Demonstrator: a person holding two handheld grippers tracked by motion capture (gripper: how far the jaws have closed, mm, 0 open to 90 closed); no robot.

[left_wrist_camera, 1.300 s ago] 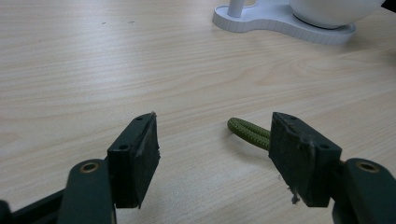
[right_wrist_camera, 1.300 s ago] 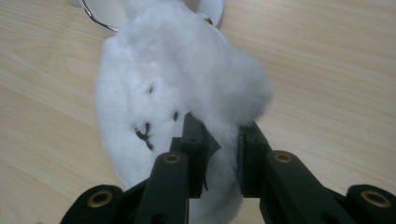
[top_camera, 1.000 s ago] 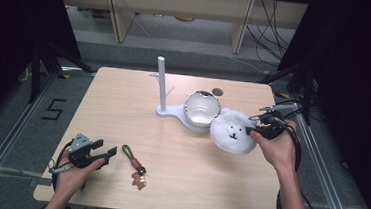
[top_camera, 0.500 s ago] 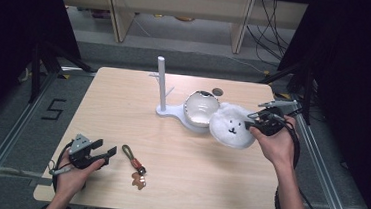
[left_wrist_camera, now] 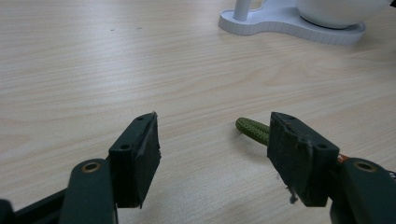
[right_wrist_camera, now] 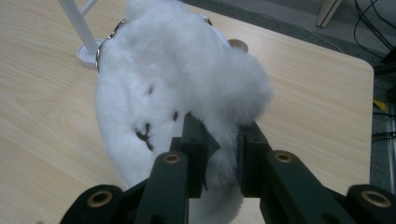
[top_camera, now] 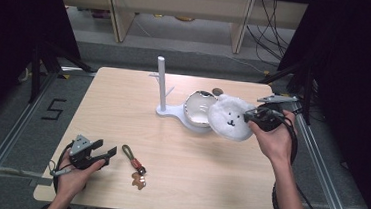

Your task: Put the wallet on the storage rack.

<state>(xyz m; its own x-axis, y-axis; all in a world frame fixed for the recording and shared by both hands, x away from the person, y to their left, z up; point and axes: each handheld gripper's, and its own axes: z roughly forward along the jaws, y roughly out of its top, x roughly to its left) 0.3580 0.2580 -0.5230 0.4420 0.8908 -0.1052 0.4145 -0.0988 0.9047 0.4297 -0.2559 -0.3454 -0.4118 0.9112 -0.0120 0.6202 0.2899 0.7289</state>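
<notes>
A white fluffy plush with a small bear face [top_camera: 230, 117] [right_wrist_camera: 177, 88] hangs above the table at the right, pinched at its edge by my right gripper [top_camera: 250, 117] [right_wrist_camera: 220, 154], which is shut on it. Just left of it a round bowl [top_camera: 198, 108] sits on the base of a white stand with an upright post [top_camera: 160, 81]. My left gripper [top_camera: 103, 152] [left_wrist_camera: 212, 154] rests low at the front left, open and holding nothing. A keychain with a green loop [top_camera: 129, 152] [left_wrist_camera: 252, 129] and a brown charm [top_camera: 139, 181] lies just right of it.
A small brown round object [top_camera: 217, 91] lies behind the bowl near the table's far edge. Metal frame rails [top_camera: 319, 160] run along both sides of the table [top_camera: 123, 109]. Shelving and cables stand on the floor beyond the table.
My right gripper has lifted the plush slightly and carried it toward the bowl. The left gripper has stayed in place.
</notes>
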